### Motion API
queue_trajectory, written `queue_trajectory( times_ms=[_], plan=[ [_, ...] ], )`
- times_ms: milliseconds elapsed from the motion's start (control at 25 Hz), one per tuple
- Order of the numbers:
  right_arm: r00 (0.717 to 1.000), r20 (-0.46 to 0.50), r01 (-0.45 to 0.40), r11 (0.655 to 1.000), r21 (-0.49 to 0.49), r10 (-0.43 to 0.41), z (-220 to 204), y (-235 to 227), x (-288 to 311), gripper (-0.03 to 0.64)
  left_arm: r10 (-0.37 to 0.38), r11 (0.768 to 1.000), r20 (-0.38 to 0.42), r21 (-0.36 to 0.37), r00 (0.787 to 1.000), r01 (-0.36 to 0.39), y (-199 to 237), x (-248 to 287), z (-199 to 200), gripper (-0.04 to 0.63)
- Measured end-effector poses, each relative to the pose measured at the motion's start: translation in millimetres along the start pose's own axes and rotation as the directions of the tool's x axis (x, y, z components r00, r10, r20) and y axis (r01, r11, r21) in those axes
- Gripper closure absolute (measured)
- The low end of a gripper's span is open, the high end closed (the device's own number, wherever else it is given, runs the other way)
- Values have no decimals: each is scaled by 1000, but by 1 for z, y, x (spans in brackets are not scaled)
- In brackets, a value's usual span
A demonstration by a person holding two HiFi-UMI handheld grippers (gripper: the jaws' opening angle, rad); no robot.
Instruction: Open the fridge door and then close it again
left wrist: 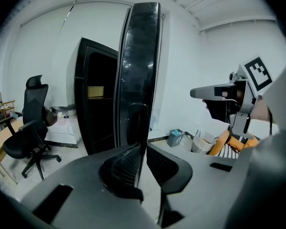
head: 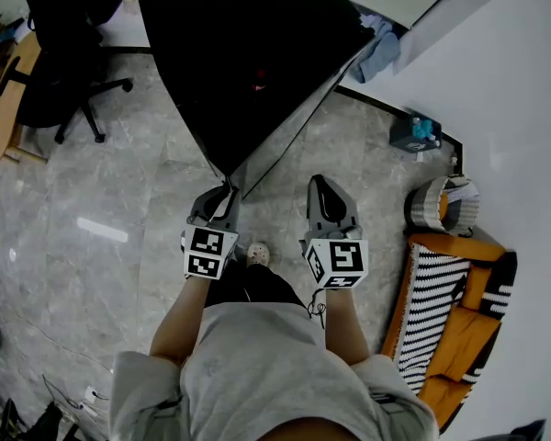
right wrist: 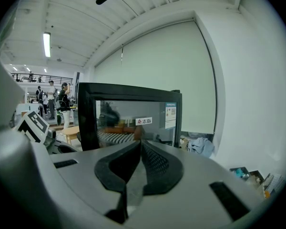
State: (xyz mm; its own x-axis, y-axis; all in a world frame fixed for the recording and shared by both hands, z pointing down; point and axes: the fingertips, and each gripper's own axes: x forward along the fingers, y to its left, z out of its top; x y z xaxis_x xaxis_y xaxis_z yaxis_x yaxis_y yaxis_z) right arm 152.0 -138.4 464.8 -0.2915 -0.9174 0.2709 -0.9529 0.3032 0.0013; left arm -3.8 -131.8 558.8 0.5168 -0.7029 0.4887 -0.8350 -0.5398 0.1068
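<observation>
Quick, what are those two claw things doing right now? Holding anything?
Left gripper: closed on the edge of the fridge door.
Right gripper: closed, holding nothing.

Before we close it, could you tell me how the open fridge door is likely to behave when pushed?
The fridge door is a tall, stiff-looking panel, so it should probably swing as one piece. Its glossy face looks slippery; the left gripper clamping its edge seems safer.
</observation>
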Motion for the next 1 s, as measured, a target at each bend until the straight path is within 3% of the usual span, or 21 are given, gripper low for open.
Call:
queue_trajectory(
  times_ms=[240,1000],
  plan=[
    [1000,-1,-2,1000,1,2,2,-1,4,592,0,1000,-30,-25,1000,-1,18,1,5,541],
    [1000,-6,-9,1000,-8,9,8,6,28,592,45,999,-23,-20,999,-46,86,18,20,532]
  ],
)
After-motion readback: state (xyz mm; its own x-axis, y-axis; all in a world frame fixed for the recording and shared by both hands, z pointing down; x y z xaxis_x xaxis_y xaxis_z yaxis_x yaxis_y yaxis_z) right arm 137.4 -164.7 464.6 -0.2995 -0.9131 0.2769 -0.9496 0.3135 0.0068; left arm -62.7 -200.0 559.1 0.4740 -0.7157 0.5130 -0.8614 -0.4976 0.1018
